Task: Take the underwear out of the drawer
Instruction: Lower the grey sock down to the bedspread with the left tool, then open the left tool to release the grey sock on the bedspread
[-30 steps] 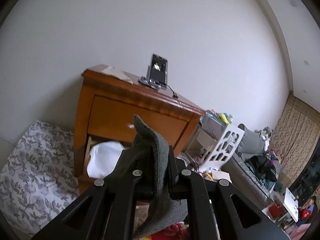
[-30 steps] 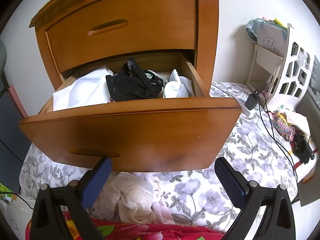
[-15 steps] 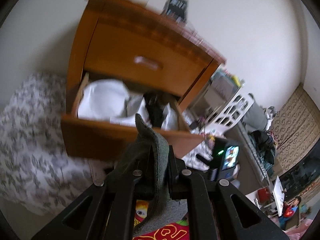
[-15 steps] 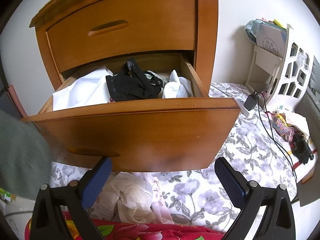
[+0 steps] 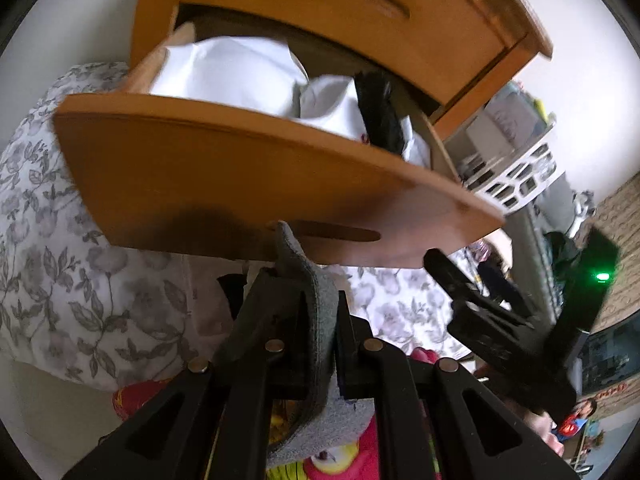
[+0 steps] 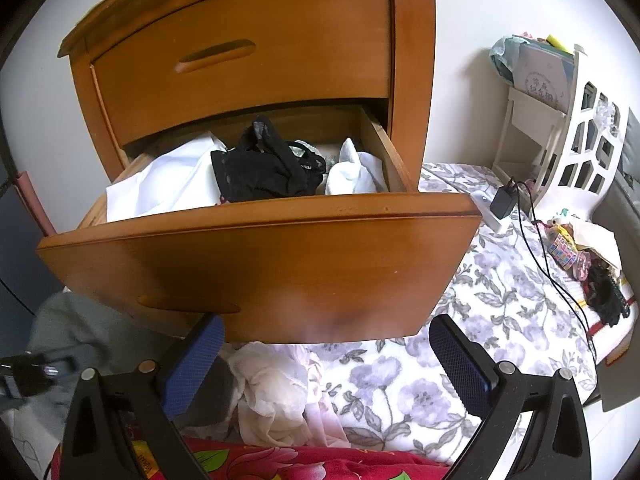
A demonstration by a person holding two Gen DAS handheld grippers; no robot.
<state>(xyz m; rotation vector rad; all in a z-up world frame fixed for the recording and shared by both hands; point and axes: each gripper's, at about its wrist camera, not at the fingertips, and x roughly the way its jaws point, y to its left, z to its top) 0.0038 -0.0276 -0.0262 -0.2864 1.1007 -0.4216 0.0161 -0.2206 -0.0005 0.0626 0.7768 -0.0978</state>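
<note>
Grey knit underwear (image 5: pixel 320 320) clamped upright in left gripper (image 5: pixel 318 312), lower end cut off; right gripper (image 6: pixel 326 354) spread wide, empty.

Setting: a home bedroom. Evidence: wooden nightstand (image 6: pixel 248 72) at upper centre of frame, lower drawer (image 6: pixel 256 264) pulled out, holding clothing. Floral bedsheet (image 6: pixel 500 320) across lower right; red flowered blanket (image 6: pixel 304 460) along bottom edge. White cut-out shelf (image 6: pixel 580 136) with papers at right. Charger and cable (image 6: pixel 504 200) lying on the sheet.
</note>
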